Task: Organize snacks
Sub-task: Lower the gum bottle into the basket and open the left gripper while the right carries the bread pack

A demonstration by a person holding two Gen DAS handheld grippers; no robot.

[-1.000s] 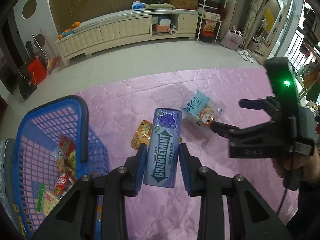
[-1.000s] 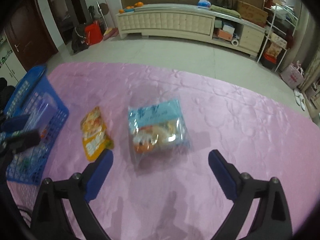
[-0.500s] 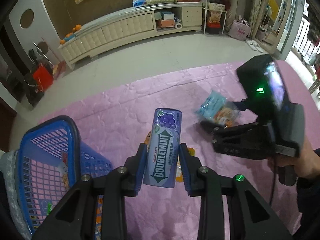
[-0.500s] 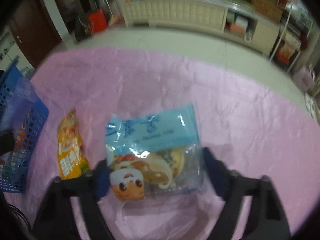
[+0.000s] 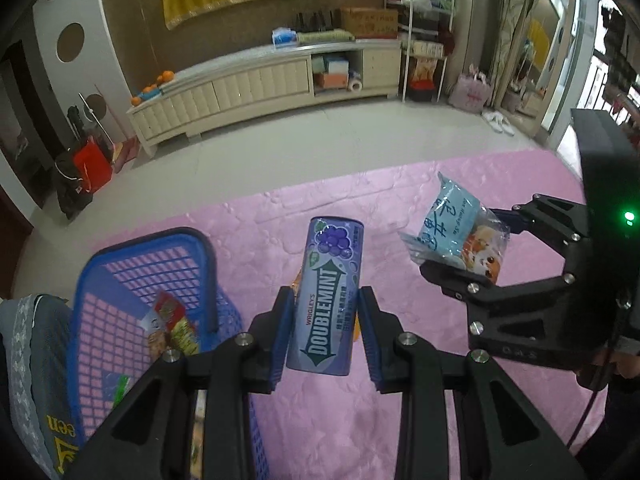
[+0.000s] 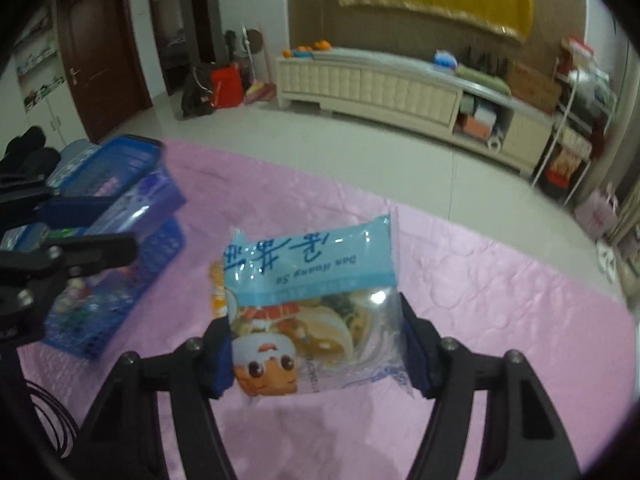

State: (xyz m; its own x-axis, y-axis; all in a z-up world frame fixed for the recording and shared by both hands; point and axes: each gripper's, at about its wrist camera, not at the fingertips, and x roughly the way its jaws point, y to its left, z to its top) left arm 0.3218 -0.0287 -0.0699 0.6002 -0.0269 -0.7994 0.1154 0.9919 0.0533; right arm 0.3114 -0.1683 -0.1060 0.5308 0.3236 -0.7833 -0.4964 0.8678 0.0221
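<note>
Left wrist: jaws clamp gum can beside basket rim; right jaws clamp pastry bag above open pink mat.

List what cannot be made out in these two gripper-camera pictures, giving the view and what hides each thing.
- Orange snack packet: left wrist view, nearly all hidden behind the Doublemint tube and left gripper.
- Blue basket contents: left wrist view, partly covered by the gripper; right wrist view, blurred.
- Blue-and-clear pastry packet sides: right wrist view, covered by the right gripper pads.
- The person: only a hand, cut off at the right edge.
</note>
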